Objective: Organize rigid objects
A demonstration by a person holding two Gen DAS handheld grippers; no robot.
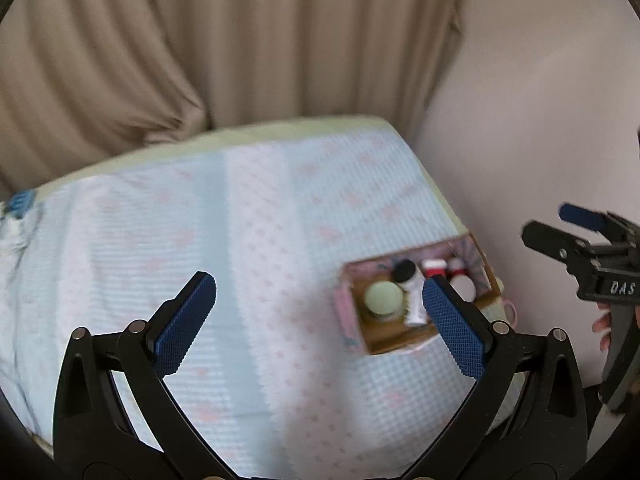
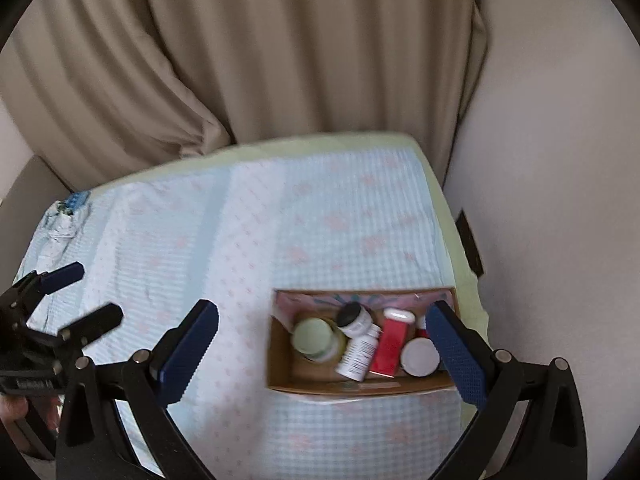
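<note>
Both grippers hang above the table, empty: the left gripper (image 1: 320,320) spread wide over bare patterned cloth (image 1: 240,240), the right gripper (image 2: 322,348) just as wide, its fingers framing the cardboard box (image 2: 280,360). That box sits at the table's near right corner, tight to the pale green edge (image 2: 464,280), with open cloth stretching left and far. Inside: a green-lidded jar (image 2: 314,338), a black-capped bottle (image 2: 354,318), a white bottle lying tilted (image 2: 358,354), a red container (image 2: 390,342), a white-lidded jar (image 2: 420,356). Labels blur; one blue pad (image 2: 456,356) hides the box's right end. Curtain (image 2: 280,60) behind.
</note>
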